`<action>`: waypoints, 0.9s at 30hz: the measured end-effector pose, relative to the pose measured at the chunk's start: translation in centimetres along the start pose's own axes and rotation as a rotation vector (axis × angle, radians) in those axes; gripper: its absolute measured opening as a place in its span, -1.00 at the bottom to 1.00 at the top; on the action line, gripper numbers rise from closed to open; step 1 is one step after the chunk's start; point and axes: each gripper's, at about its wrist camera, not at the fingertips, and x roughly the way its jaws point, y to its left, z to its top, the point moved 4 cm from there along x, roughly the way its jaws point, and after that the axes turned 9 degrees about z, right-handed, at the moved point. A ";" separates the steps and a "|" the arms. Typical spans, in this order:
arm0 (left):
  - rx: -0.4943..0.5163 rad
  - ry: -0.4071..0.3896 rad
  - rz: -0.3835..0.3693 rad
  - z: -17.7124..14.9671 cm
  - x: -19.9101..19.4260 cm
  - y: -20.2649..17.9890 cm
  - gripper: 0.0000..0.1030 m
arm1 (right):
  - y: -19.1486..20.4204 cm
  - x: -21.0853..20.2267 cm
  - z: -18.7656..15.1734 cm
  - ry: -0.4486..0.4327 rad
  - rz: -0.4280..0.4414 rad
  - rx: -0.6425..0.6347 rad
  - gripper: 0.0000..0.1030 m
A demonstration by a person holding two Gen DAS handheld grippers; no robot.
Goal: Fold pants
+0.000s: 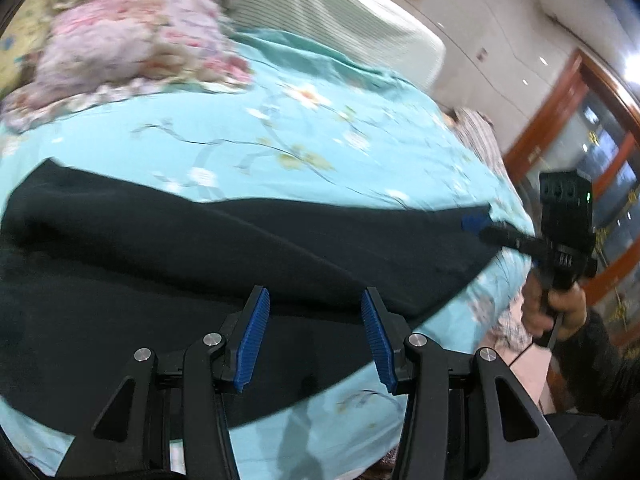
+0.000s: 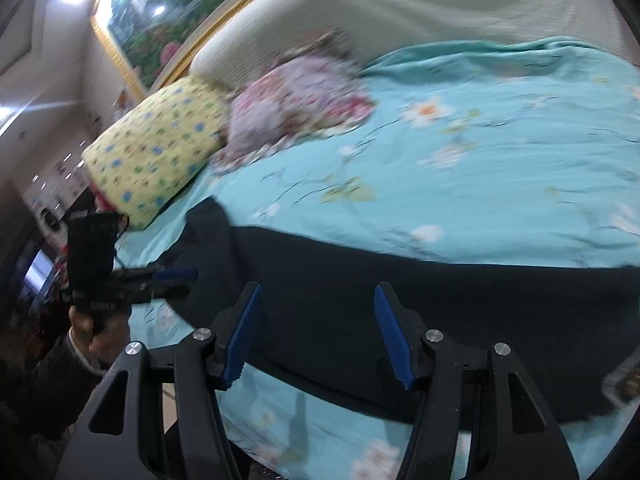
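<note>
Black pants (image 1: 200, 260) lie stretched in a long band across the turquoise floral bedspread (image 1: 280, 132), near its front edge. My left gripper (image 1: 316, 294) hovers over the pants, open, with nothing between its blue pads. In the right wrist view the pants (image 2: 400, 300) run from left to right under my right gripper (image 2: 320, 288), which is also open and holds nothing. Each view shows the other gripper at one end of the pants: the right gripper (image 1: 478, 226) by the right end, the left gripper (image 2: 182, 282) by the left end. A hand (image 1: 560, 308) grips each handle.
A pink floral pillow (image 1: 132, 48) and a yellow patterned pillow (image 2: 156, 152) sit at the head of the bed against a pale padded headboard (image 1: 340, 20). A framed picture (image 2: 160, 20) hangs above. A wooden door frame (image 1: 580, 128) stands past the bed's right side.
</note>
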 end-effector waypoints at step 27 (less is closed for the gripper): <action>-0.229 0.112 0.179 9.7 1.4 23.5 0.38 | 7.0 17.0 1.8 0.305 0.206 -0.076 0.15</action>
